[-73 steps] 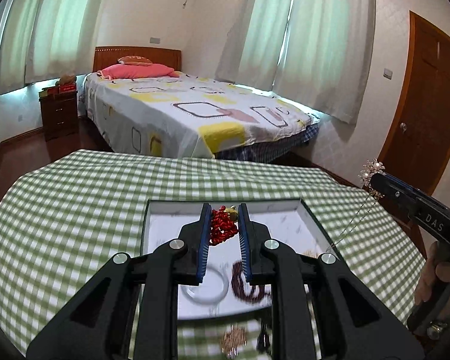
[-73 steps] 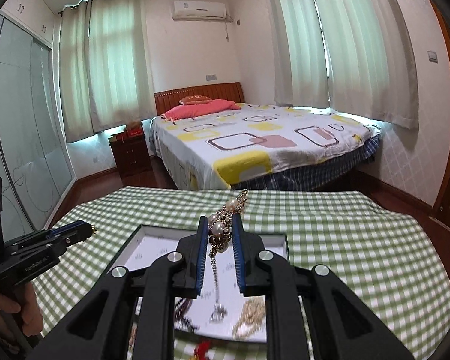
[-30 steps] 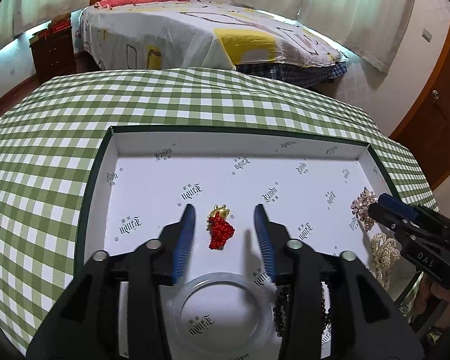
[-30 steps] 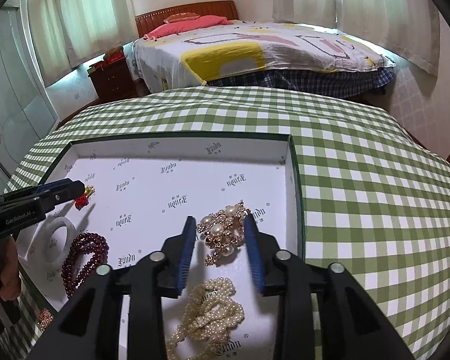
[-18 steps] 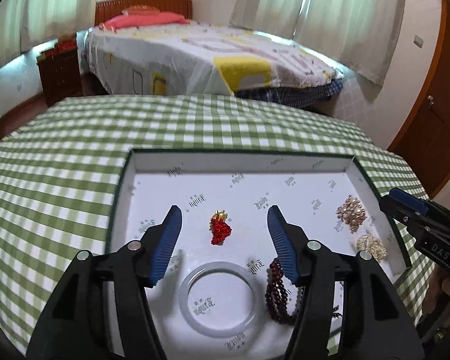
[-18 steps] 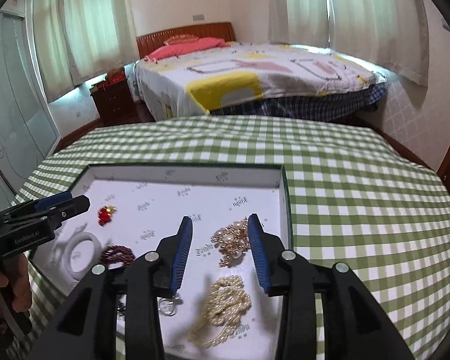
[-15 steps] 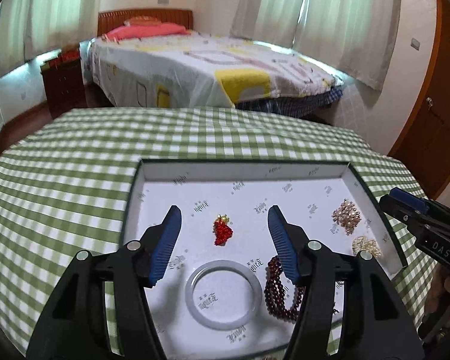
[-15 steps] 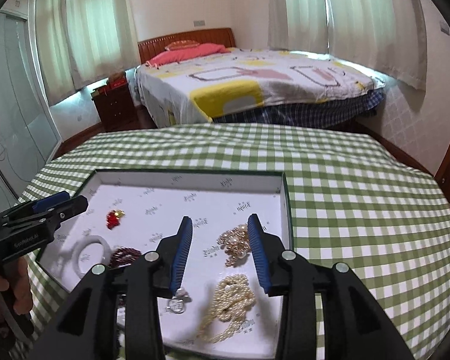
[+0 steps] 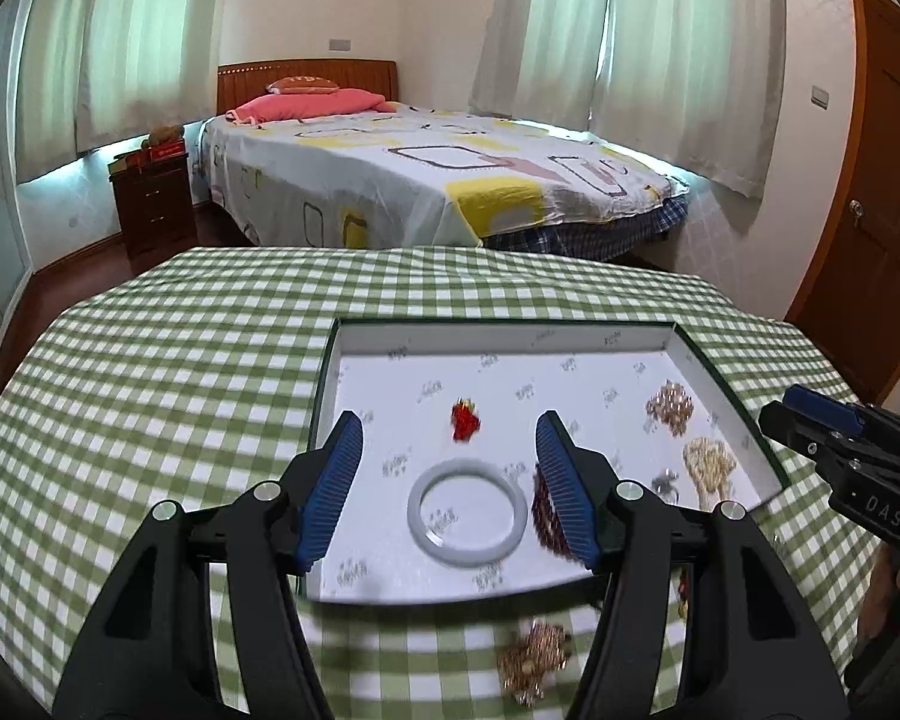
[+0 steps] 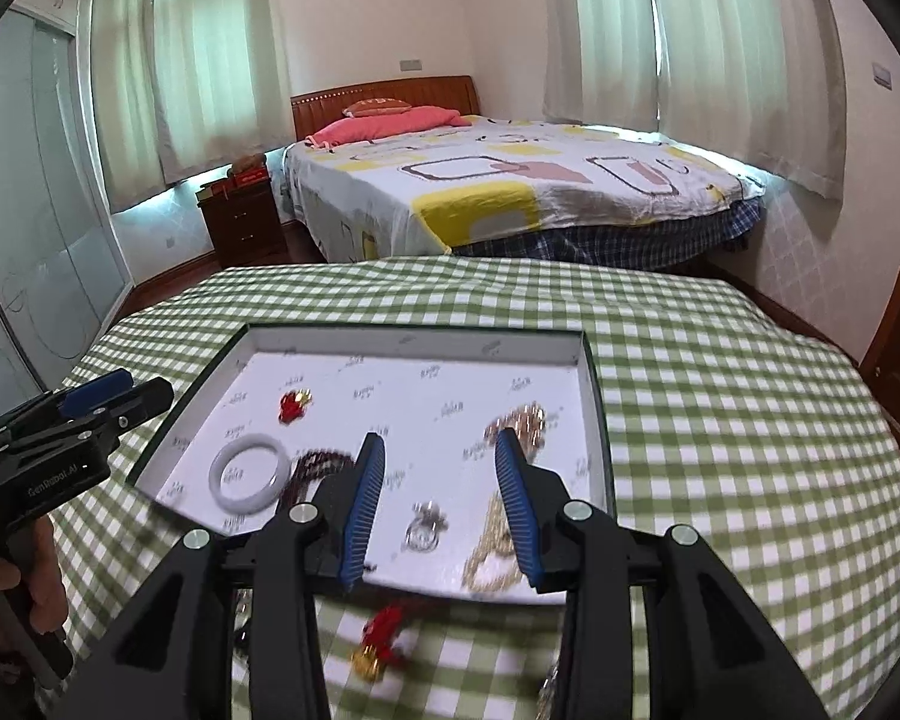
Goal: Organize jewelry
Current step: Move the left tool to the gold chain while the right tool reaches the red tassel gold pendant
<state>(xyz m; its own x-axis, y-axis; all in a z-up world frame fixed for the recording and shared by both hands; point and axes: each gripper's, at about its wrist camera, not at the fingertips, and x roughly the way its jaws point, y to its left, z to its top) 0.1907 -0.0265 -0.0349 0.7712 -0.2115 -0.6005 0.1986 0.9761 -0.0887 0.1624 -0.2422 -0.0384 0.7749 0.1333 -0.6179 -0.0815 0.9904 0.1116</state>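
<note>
Over the green-and-white checked tablecloth [image 9: 150, 390], soft and faintly rumpled, noted the shallow rectangular tray [image 9: 498, 333] with dark green rim and white printed paper lining. Found the left gripper [image 9: 448, 420] above the tray's near edge, ribbed blue pads spread wide after just having been opening, with nothing pinched between them. Found the right gripper [image 10: 439, 438] likewise parted and empty, its pads apart over bare lining. Judged the step as a pause between picks: several pieces already inside the tray, a few left outside. Reckoned the next move to call for a descent to the cloth just in front of the tray and a careful pinch on something small and limp. Inside the tray, from big to small, saw the smooth, rigid, milky white bangle [image 9: 417, 504], the dark red beaded bracelet [image 10: 315, 465] heaped beside it, the cream pearl strand [image 9: 709, 462] loosely coiled, the gold-and-pearl cluster [image 9: 669, 407] by the right wall, the small red beaded charm [image 9: 465, 422] and the tiny silver ring [image 10: 424, 531]. Outside, on the cloth, spotted a coppery knobbly cluster [image 9: 534, 663] and a red-and-gold trinket [image 10: 381, 648], both blurred.
</note>
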